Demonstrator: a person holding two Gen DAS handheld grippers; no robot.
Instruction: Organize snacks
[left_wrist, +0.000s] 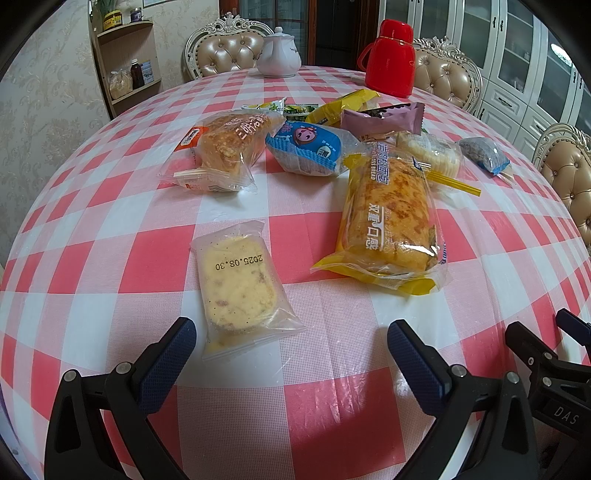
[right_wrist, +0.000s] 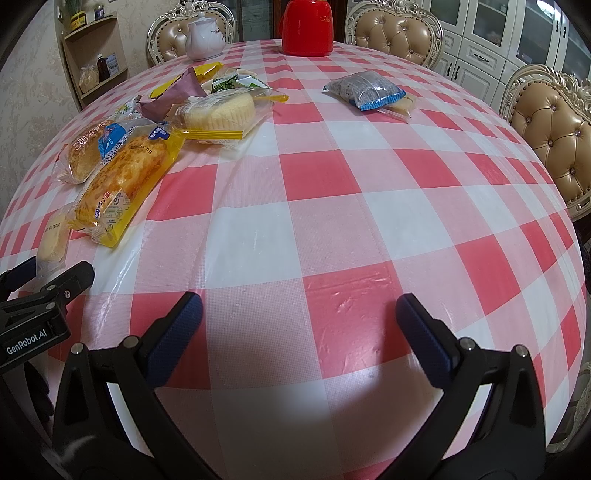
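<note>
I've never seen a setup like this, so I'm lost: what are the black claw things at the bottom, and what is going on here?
They are hand-held tongs, one in each of a person's hands, each carrying a wide-angle camera looking along its fingers. One picture is from the left tongs, the other from the right tongs. Both are open and hold nothing. On the checked tablecloth lie wrapped snacks: a pale cake slice just ahead of the left tongs, a yellow bread pack, and a dark packet lying apart. A white teapot and red flask stand at the far side.
</note>
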